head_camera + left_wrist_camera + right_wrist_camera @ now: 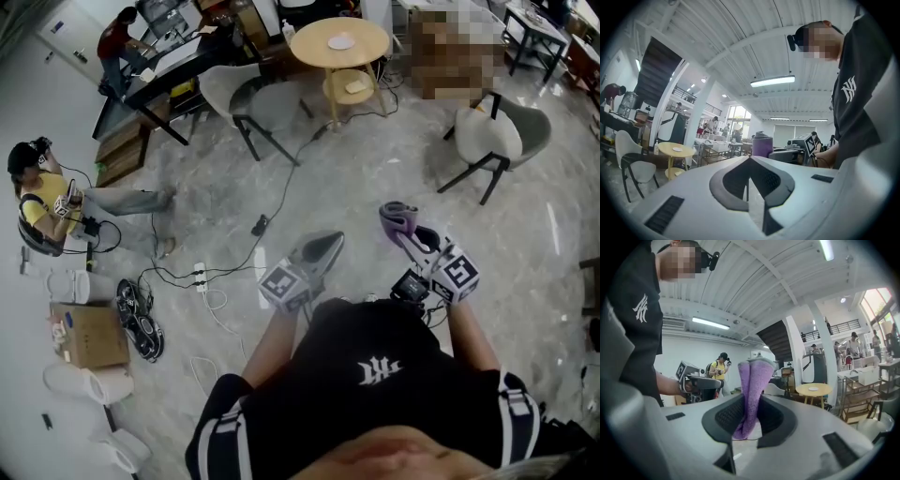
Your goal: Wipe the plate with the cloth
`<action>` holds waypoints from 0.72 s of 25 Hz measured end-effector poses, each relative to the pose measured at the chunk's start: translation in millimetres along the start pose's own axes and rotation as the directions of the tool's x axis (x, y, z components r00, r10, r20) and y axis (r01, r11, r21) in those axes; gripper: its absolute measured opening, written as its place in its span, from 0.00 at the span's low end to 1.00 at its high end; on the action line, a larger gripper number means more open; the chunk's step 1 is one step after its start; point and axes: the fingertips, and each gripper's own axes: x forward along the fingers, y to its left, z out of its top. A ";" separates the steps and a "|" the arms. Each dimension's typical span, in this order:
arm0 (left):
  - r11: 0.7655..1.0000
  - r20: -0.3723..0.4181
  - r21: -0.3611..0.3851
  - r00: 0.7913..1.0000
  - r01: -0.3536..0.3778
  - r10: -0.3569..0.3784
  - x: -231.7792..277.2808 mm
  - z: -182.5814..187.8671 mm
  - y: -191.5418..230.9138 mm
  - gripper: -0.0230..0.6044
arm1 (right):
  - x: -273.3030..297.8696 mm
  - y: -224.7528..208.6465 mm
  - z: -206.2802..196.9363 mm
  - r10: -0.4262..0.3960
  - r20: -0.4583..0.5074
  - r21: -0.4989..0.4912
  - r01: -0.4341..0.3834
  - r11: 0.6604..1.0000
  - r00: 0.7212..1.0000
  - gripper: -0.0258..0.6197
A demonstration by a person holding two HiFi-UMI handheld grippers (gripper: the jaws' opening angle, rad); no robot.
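A folded purple cloth (752, 389) stands upright between the jaws of my right gripper (750, 420), which is shut on it. In the head view the cloth (397, 218) sticks out past the right gripper (405, 228) in front of my chest. My left gripper (327, 247) is held level beside it; its jaws are shut with nothing between them (748, 182). A small white plate (341, 42) lies on a round yellow table (367, 37) across the floor, far from both grippers. The plate (813, 389) also shows small in the right gripper view, and again in the left gripper view (677, 149).
Two grey chairs (272, 101) (499, 136) stand between me and the round table. Cables and a power strip (199, 277) trail over the marble floor. A cardboard box (89, 336) and a seated person (47, 199) are at the left, with a dark desk (159, 70) behind.
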 end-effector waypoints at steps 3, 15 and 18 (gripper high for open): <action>1.000 0.000 0.006 1.000 0.002 -0.002 -0.8 2.9 1.9 0.06 | 0.2 -2.2 4.2 -0.009 0.001 -0.003 0.009 1.000 1.000 0.16; 0.999 -0.008 0.015 1.000 -0.029 0.029 -3.4 10.7 -2.2 0.06 | -12.2 -11.2 13.2 -0.025 0.013 -0.015 0.025 1.000 1.000 0.16; 0.999 -0.006 0.016 0.999 -0.037 0.037 -7.0 7.5 -1.9 0.06 | -13.9 -9.1 9.1 -0.025 0.013 -0.015 0.025 1.000 1.000 0.16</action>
